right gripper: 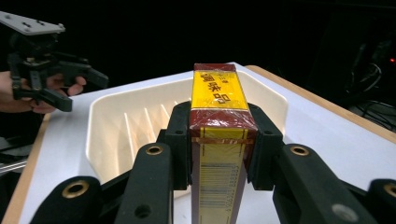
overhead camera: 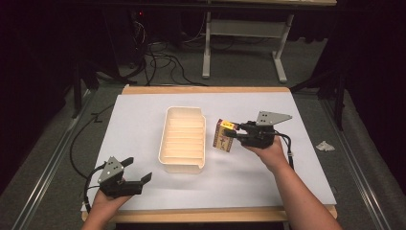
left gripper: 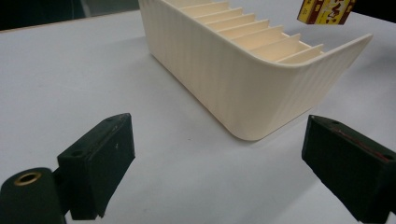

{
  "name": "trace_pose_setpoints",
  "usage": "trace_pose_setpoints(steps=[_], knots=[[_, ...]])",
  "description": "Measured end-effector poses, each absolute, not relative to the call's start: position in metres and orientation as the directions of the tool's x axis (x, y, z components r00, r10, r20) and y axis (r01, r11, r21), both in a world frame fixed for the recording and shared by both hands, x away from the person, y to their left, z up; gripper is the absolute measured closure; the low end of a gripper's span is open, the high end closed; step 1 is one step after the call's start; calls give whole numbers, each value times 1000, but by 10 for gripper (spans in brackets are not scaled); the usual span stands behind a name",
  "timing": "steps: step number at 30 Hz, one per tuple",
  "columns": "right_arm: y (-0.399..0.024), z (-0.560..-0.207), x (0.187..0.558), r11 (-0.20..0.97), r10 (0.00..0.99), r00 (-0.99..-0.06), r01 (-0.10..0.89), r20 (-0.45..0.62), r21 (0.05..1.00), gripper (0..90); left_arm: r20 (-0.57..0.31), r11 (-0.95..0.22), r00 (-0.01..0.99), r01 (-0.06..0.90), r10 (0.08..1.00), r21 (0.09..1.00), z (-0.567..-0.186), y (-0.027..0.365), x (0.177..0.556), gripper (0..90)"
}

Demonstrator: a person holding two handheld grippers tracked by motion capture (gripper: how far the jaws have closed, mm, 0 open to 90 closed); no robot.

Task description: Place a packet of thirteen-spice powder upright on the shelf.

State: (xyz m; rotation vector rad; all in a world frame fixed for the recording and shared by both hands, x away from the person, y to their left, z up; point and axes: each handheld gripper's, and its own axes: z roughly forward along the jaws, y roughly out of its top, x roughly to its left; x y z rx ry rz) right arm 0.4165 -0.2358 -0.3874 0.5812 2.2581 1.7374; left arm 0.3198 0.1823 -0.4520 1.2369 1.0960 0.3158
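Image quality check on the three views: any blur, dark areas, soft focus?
High view: table sheet evenly lit, surroundings dark, slightly soft overall. Left gripper view: ribbed tray sharp, near black jaws a bit soft. Right gripper view: box readable with wrapper glare, black background, left gripper dim.

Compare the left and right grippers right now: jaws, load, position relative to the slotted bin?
The left gripper has its jaws spread wide with nothing between them; the right gripper is shut on the yellow and maroon box. The left gripper sits near the table's front edge, off the cream slotted bin's near left corner; the right gripper holds its box beside the bin's right wall. Both are black, hand-held, and carry a grey three-cornered plate.
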Motion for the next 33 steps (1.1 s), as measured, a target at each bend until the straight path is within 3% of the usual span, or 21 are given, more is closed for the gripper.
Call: trace_pose_setpoints(steps=[18, 33], knots=[[-193, -373, 409, 257, 278, -960, 104, 30, 961, 684, -491, 355, 492, 348, 718, 868, -452, 183, 319, 102], [-180, -378, 415, 280, 246, -968, 110, 40, 954, 685, -493, 355, 493, 350, 717, 867, -453, 183, 319, 102]])
